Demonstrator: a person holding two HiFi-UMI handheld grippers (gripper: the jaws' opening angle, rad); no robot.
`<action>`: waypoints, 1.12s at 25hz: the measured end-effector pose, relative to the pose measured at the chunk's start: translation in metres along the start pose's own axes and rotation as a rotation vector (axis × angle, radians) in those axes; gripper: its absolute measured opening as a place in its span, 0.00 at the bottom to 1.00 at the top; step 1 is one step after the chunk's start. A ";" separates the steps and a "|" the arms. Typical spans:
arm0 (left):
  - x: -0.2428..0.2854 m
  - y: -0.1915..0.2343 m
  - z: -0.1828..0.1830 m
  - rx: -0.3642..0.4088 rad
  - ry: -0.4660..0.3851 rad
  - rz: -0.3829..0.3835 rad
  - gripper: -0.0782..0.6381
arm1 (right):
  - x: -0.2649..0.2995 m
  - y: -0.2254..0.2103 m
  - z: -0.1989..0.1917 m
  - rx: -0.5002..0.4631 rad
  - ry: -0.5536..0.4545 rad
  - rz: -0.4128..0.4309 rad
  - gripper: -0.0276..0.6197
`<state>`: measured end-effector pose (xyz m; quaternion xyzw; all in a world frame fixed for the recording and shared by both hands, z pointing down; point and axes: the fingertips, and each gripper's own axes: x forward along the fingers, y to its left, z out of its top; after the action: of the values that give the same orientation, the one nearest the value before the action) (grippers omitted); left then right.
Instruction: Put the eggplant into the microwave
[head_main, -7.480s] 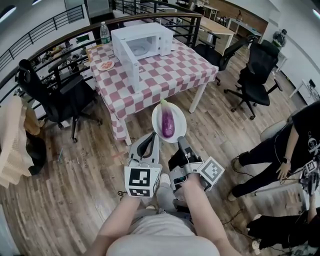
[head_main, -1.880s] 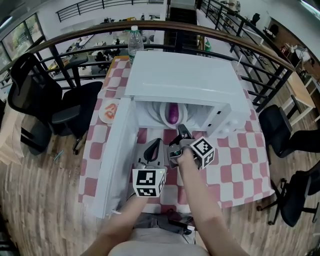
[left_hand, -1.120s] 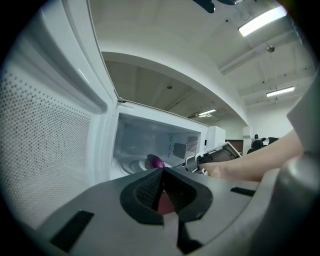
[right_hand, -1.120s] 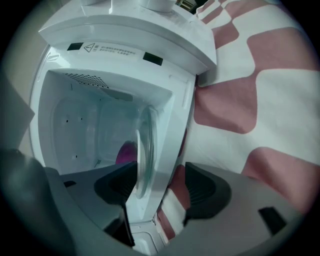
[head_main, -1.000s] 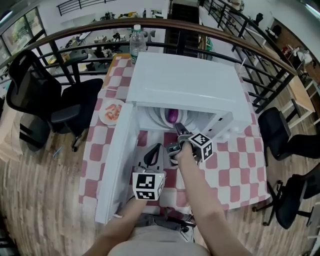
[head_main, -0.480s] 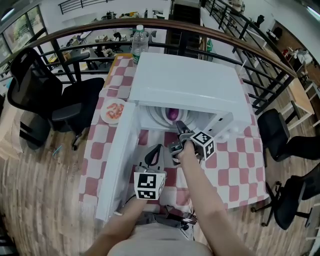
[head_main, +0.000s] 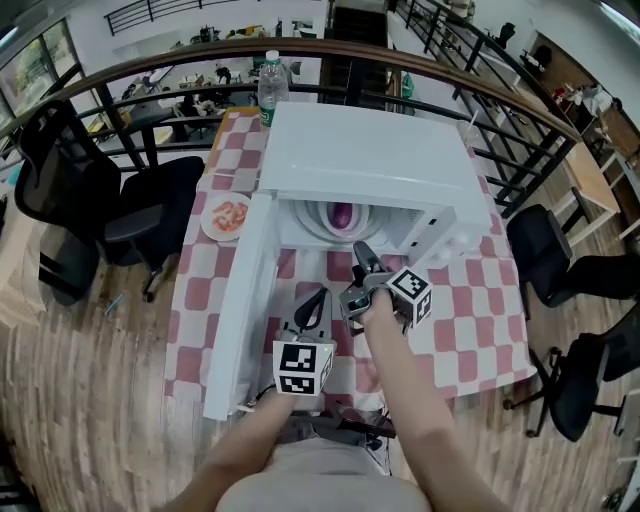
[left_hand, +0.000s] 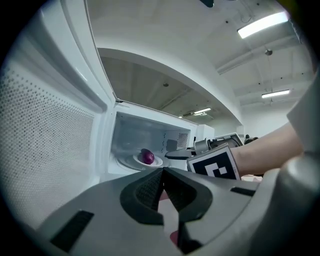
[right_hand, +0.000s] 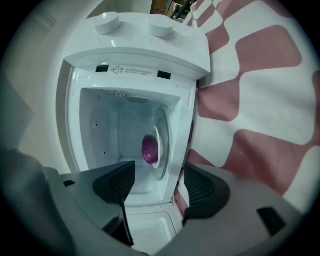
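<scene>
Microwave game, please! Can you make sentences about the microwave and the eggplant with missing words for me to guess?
The microwave has its door swung ____.
Inside it, on a white plate, lies the ____ eggplant.
The left gripper has its jaws shut and the right gripper has them apart; both hold ____.
Missing words: open; purple; nothing.
</scene>
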<state>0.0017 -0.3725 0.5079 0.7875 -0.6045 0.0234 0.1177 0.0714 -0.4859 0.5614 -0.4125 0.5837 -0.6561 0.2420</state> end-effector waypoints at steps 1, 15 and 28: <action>-0.001 -0.001 -0.001 0.004 0.003 -0.005 0.11 | -0.004 0.004 -0.003 -0.003 -0.003 0.018 0.54; -0.016 -0.013 0.002 0.026 0.012 -0.054 0.11 | -0.065 0.023 -0.010 -0.309 -0.087 0.014 0.08; -0.030 -0.029 0.011 0.081 0.005 -0.115 0.12 | -0.115 0.017 -0.031 -0.697 -0.183 0.022 0.08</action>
<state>0.0207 -0.3394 0.4873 0.8251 -0.5563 0.0429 0.0885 0.1057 -0.3803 0.5162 -0.5213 0.7527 -0.3752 0.1450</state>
